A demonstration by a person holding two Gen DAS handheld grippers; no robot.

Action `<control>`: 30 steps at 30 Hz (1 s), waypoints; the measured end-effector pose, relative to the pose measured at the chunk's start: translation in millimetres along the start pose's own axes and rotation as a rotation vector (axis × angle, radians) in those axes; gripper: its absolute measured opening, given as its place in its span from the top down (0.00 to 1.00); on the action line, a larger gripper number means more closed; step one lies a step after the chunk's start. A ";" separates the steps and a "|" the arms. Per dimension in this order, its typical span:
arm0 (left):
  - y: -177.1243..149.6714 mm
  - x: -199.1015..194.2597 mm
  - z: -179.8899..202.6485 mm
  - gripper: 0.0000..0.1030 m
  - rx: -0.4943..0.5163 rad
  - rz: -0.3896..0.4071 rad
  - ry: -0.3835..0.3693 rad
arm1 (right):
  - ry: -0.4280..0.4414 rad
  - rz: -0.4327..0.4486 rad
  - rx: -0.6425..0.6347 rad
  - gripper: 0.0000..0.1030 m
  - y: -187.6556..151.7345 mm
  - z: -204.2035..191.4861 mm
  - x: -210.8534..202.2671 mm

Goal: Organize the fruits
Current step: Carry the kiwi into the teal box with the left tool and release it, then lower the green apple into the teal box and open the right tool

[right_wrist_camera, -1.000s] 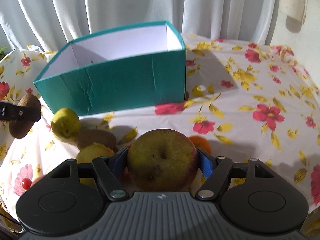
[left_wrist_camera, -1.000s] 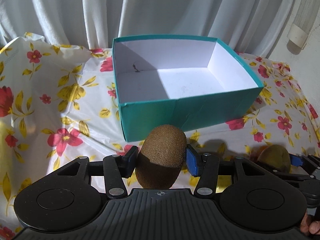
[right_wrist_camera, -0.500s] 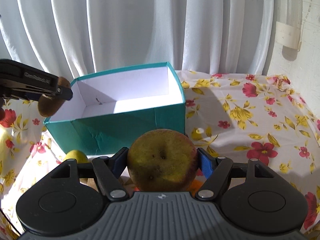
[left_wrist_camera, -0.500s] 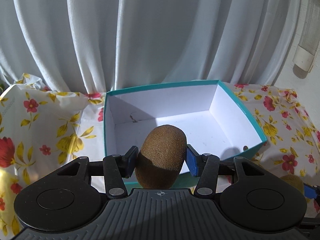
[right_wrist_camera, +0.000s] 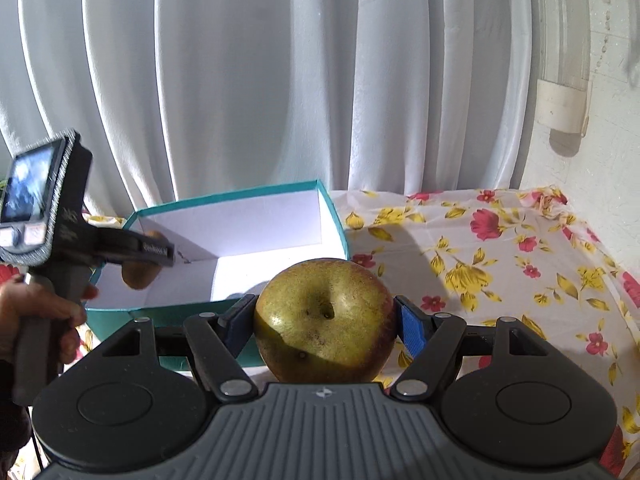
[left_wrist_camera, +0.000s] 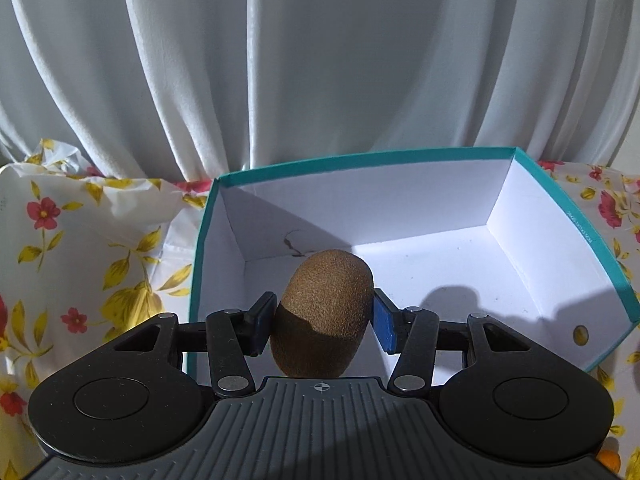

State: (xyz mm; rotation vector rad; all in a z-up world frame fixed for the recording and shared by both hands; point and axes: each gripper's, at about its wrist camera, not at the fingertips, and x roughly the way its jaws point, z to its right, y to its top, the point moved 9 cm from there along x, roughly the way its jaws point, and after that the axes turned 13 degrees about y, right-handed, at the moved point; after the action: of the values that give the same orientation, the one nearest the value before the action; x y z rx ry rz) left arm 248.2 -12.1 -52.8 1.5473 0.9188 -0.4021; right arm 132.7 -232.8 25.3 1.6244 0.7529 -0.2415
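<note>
both fruits carried to the box, drop-off pending

left gripper (left_wrist_camera: 323, 322) pinches a fuzzy brown kiwi (left_wrist_camera: 322, 314) over the white-lined teal cardboard box (left_wrist_camera: 408, 158) at lower centre; right gripper (right_wrist_camera: 325, 322) clamps a yellow-green apple (right_wrist_camera: 325, 320) short of it. next: lower, release.

Bright daylight through the curtain (left_wrist_camera: 320, 60) throws hard shadows into the box (left_wrist_camera: 460, 264) (fisheye edges bend, corners darken).

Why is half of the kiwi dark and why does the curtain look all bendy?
In the left wrist view, light from one side lights the kiwi on top while its lower part sits in shadow, and a dark shadow falls on the box floor. The fisheye lens bows the curtain folds. In the right wrist view, the apple has a shaded lower edge too.
</note>
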 end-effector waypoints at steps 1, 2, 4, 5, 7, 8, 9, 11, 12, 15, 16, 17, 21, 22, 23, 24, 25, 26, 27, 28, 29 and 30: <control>-1.3 4.0 -0.2 0.46 -0.005 -0.010 -0.005 | 0.000 0.005 -0.003 0.29 1.7 -0.2 0.1; -2.3 7.4 -0.6 0.46 -0.008 -0.016 -0.004 | -0.001 0.007 -0.005 0.29 2.7 -0.2 0.6; -3.9 12.6 0.4 0.46 -0.007 -0.024 0.001 | -0.005 0.012 -0.008 0.29 5.1 -0.5 1.7; -4.2 15.4 1.1 0.46 -0.006 -0.027 0.003 | -0.005 0.013 -0.007 0.29 6.2 -0.4 2.5; -4.5 16.4 3.9 0.46 0.010 -0.015 0.013 | -0.003 0.015 -0.009 0.29 8.5 -1.6 3.4; -5.5 17.7 5.1 0.46 0.013 -0.021 0.010 | -0.001 0.016 -0.010 0.29 9.2 -2.5 3.4; -6.5 19.3 6.3 0.46 0.012 -0.033 0.000 | 0.000 0.017 -0.013 0.29 9.8 -3.1 3.9; -8.7 26.3 8.3 0.46 -0.001 -0.069 -0.031 | 0.001 0.017 -0.019 0.29 11.2 -4.1 5.3; -10.5 29.6 8.9 0.46 -0.004 -0.086 -0.035 | 0.002 0.018 -0.023 0.29 12.5 -5.2 6.0; -12.1 29.8 8.9 0.45 -0.012 -0.096 -0.038 | 0.003 0.018 -0.031 0.29 14.7 -6.1 10.2; -12.4 28.9 8.7 0.45 -0.008 -0.096 -0.033 | 0.004 0.017 -0.035 0.29 15.2 -6.7 11.4; -12.9 28.2 8.1 0.44 -0.008 -0.097 -0.029 | 0.006 0.016 -0.038 0.29 15.5 -7.0 12.5; -8.3 23.5 5.9 0.39 -0.027 -0.068 -0.053 | 0.009 0.014 -0.041 0.29 18.1 -6.4 19.8; -6.0 19.3 5.9 0.37 -0.030 -0.053 -0.061 | 0.009 0.013 -0.042 0.29 18.9 -6.3 21.4; -4.7 15.9 6.4 0.33 -0.030 -0.038 -0.065 | 0.010 0.014 -0.043 0.29 19.7 -7.0 22.2; -3.0 10.6 6.4 0.23 -0.028 -0.022 -0.061 | 0.012 0.015 -0.043 0.29 20.7 -7.1 23.7; -1.1 5.7 4.8 0.17 -0.030 -0.001 -0.042 | 0.013 0.014 -0.045 0.29 21.4 -7.2 25.1; 1.6 -0.8 2.3 0.10 -0.034 0.029 -0.026 | 0.013 0.015 -0.045 0.29 22.6 -7.4 26.0; 3.7 -7.4 -0.3 0.10 -0.038 0.055 -0.018 | 0.014 0.017 -0.046 0.29 24.0 -7.4 27.5; 6.0 -13.9 -2.9 0.10 -0.044 0.072 -0.015 | 0.015 0.016 -0.049 0.29 25.0 -7.4 29.6; 8.3 -19.1 -5.1 0.10 -0.055 0.075 -0.018 | 0.016 0.014 -0.050 0.29 26.0 -7.4 31.7; 10.0 -24.8 -8.8 0.09 -0.073 0.074 -0.024 | 0.016 0.014 -0.052 0.29 27.7 -7.3 33.9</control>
State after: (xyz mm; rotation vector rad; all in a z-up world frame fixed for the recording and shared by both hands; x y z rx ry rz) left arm 237.9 -11.3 -26.6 1.5015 0.8455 -0.3299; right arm 173.1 -215.2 30.4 1.5839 0.7539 -0.1976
